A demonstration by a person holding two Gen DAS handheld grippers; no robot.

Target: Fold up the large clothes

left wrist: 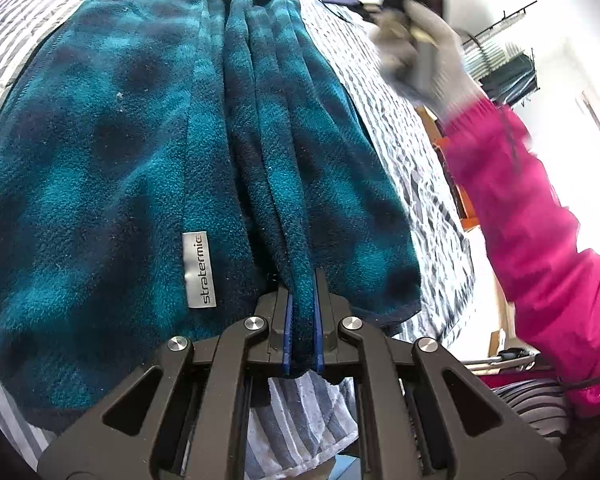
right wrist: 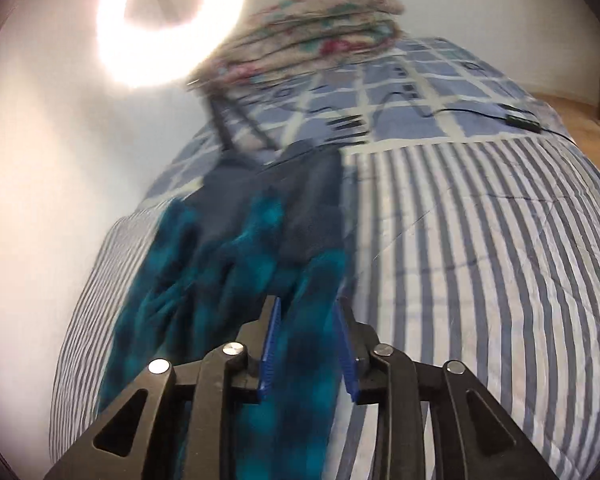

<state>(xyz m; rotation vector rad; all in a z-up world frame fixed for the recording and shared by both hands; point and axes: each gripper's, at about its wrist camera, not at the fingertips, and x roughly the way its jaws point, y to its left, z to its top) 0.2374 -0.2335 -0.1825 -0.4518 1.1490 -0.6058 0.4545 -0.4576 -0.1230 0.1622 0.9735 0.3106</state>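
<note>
A large teal and dark blue checked fleece garment [left wrist: 112,152] with a grey "stratermic" label [left wrist: 199,270] lies on a striped bed. My left gripper [left wrist: 303,280] is shut on a bunched fold of its edge. In the right wrist view the same fleece [right wrist: 236,248] hangs stretched from my right gripper [right wrist: 305,308], whose blue pads [right wrist: 271,344] clamp a thick strip of it, lifted above the bed. The right hand in a grey glove [left wrist: 424,60] with a pink sleeve shows blurred, high at the right of the left wrist view.
The bed has a grey-and-white striped quilt [right wrist: 480,260] and a blue checked sheet [right wrist: 400,92] beyond it. A folded floral blanket [right wrist: 320,28] lies at the head. A black cable and small box [right wrist: 522,120] lie on the sheet. A ring light [right wrist: 168,20] glares upper left.
</note>
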